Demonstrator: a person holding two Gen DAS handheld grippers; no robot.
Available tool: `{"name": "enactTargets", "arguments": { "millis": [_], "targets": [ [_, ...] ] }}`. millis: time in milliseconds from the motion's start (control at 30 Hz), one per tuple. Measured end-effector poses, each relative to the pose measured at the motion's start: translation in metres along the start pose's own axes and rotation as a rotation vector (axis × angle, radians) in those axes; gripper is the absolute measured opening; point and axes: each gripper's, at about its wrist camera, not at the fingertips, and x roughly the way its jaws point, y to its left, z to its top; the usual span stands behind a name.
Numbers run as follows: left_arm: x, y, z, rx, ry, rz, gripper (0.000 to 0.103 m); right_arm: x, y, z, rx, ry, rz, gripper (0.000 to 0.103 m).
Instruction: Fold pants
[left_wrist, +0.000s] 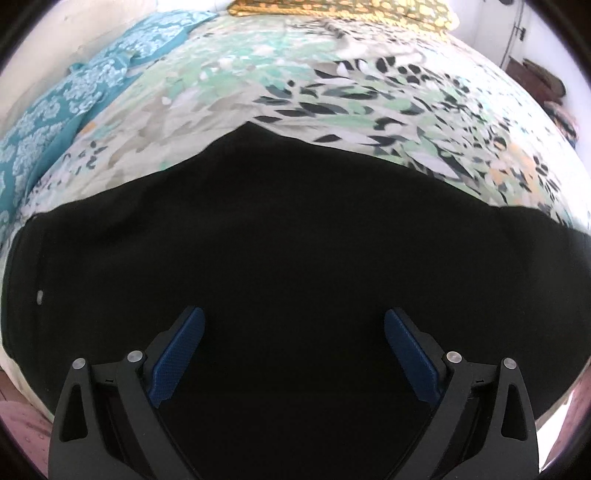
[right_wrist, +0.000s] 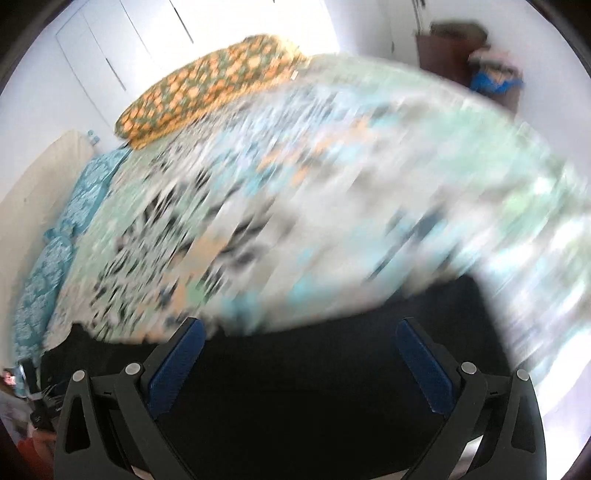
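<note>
Black pants (left_wrist: 280, 229) lie spread flat on a bed with a leaf-patterned sheet (left_wrist: 295, 74). My left gripper (left_wrist: 293, 325) hovers over the pants, open, with nothing between its blue pads (left_wrist: 177, 358). In the right wrist view the pants (right_wrist: 295, 376) fill the bottom of the frame under my right gripper (right_wrist: 299, 336), which is open and empty. The right wrist view is blurred by motion.
A teal patterned cloth (left_wrist: 66, 103) lies along the bed's left side by the wall. An orange patterned pillow (right_wrist: 207, 85) sits at the head of the bed. Dark furniture (right_wrist: 465, 55) stands at the far right. White wardrobe doors (right_wrist: 122, 40) stand behind the bed.
</note>
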Motion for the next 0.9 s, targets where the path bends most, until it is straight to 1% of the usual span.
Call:
{"name": "enactTargets", "arguments": {
  "millis": [33,67,100,133,200,233,300,367,433,500,533,633,733,900],
  "targets": [
    [0.001,0.004,0.0,-0.011,-0.003,0.001,0.099,-0.012,-0.02,0.018,-0.009,0.001,-0.014,0.103],
    [0.001,0.008,-0.001,-0.022,-0.006,0.001,0.099,-0.017,-0.036,0.03,-0.012,0.026,-0.015,0.103],
    [0.001,0.011,-0.003,-0.031,-0.009,0.002,0.099,-0.018,-0.05,0.037,-0.012,0.06,-0.012,0.103],
    [0.0,0.013,-0.006,-0.04,-0.011,0.002,0.099,-0.015,-0.072,0.041,-0.012,0.114,-0.022,0.103],
    [0.0,0.014,-0.006,-0.056,-0.013,0.005,0.099,-0.008,-0.101,0.038,-0.009,0.171,-0.074,0.103],
    [0.0,0.013,-0.005,-0.059,-0.011,0.009,0.099,-0.001,-0.117,0.031,0.002,0.217,-0.077,0.103],
    [0.0,0.011,-0.004,-0.059,-0.011,0.019,0.099,0.007,-0.134,0.02,0.042,0.254,-0.012,0.103],
    [0.0,0.01,-0.006,-0.048,-0.012,0.025,0.099,0.014,-0.141,0.007,0.096,0.273,0.114,0.103],
    [0.001,0.009,-0.007,-0.035,-0.014,0.031,0.1,0.025,-0.136,-0.004,0.107,0.309,0.193,0.103],
    [0.002,0.01,-0.007,-0.031,-0.01,0.038,0.102,0.037,-0.128,-0.013,0.078,0.351,0.193,0.103],
    [0.003,0.01,-0.007,-0.033,-0.007,0.038,0.103,0.046,-0.125,-0.015,0.06,0.402,0.182,0.101],
    [0.003,0.011,-0.008,-0.033,-0.01,0.035,0.103,0.051,-0.122,-0.015,0.06,0.426,0.167,0.101],
    [0.003,0.011,-0.009,-0.031,-0.016,0.038,0.103,0.07,-0.128,-0.024,0.062,0.522,0.132,0.101],
    [0.003,0.011,-0.008,-0.027,-0.017,0.033,0.103,0.077,-0.126,-0.025,0.048,0.529,0.103,0.101]
  ]
}}
